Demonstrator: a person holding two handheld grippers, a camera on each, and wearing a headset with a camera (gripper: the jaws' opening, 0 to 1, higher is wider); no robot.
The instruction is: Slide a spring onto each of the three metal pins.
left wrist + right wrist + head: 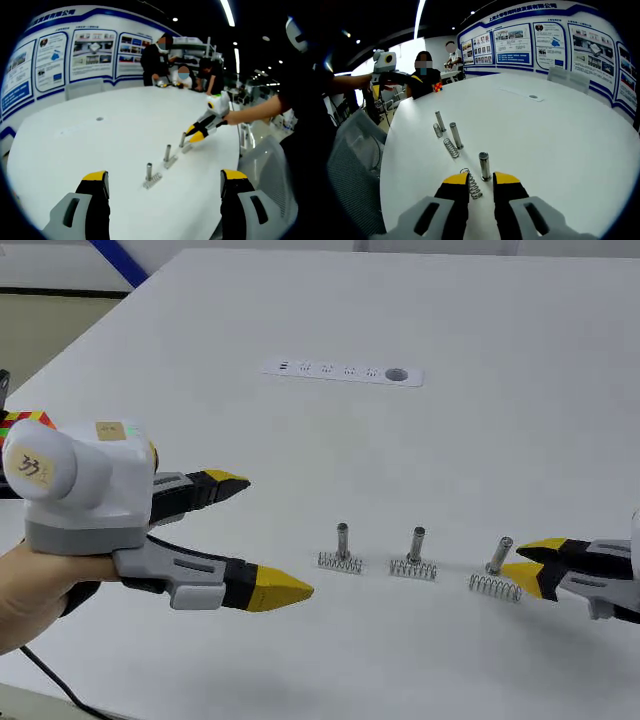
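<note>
Three short metal pins stand upright in a row on the white table: left pin (pixel 342 537), middle pin (pixel 417 540), right pin (pixel 502 552). A loose spring lies flat in front of each: (pixel 340 562), (pixel 413 569), (pixel 495 587). My left gripper (pixel 255 535) hovers left of the row, jaws wide open and holding nothing; in its own view the nearest pin (pixel 149 171) stands ahead between the jaws. My right gripper (pixel 530 560) is at the right pin (pixel 484 166), jaws narrowly open, with the spring (pixel 471 184) lying by its left jaw tip.
A white power strip (pixel 343 371) lies flat farther back on the table. People stand at the table's far end (pixel 160 55). A mesh chair (pixel 350 165) sits beside the table edge. The near table edge (pixel 200 705) runs below my left gripper.
</note>
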